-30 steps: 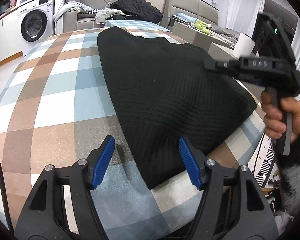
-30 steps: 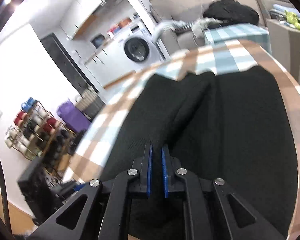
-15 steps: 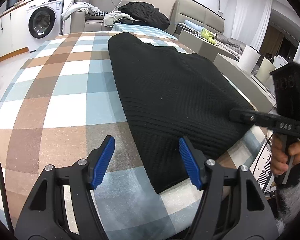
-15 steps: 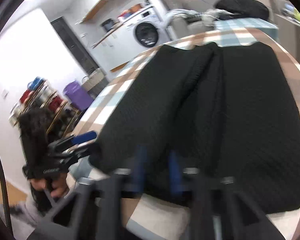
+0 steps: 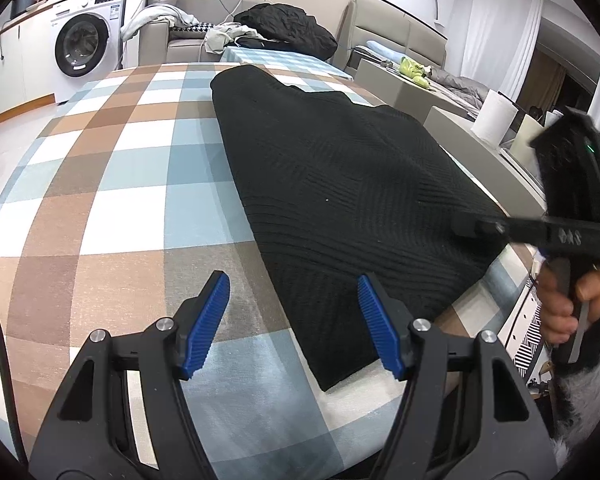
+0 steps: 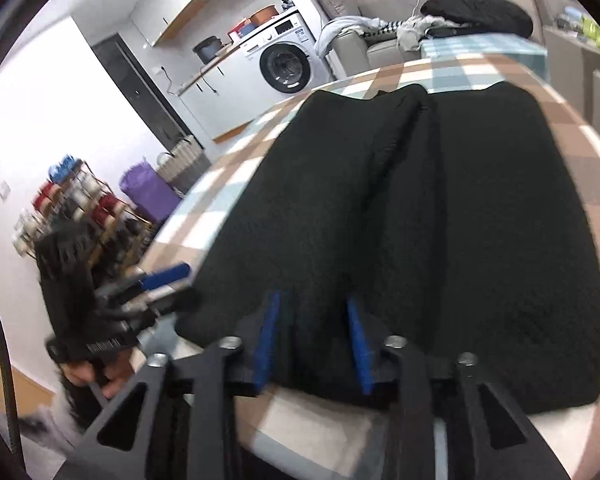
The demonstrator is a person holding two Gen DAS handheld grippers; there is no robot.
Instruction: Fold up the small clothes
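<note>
While the black knitted garment (image 5: 340, 200) lay folded lengthwise on the checked desk (image 5: 112, 184), the right tongs (image 6: 312, 344) were opening at its near hem, and no cloth seemed pinched between the blue pads (image 6: 266, 340), though the motion blur made this hard to confirm. The left tongs (image 5: 294, 320) stood released, with their jaws wide apart and nothing between them.

In my judgement the step in hand was to let go of the hem after a lengthwise fold and to prepare the next fold across. To do it well, the right tongs should open fully before they draw back, so that the knit does not drag and spoil the edge. After that, both tongs should take the two near corners at the same height, because thick, soft cloth like this sags and slides if only one side is lifted.

The garment reached from the near edge of the desk toward the far side. Its near left corner lay just in front of the left tongs, closer to their right finger. In the right wrist view the hem lay directly under the right tongs, and a long crease ran away from them toward the far end.
</note>
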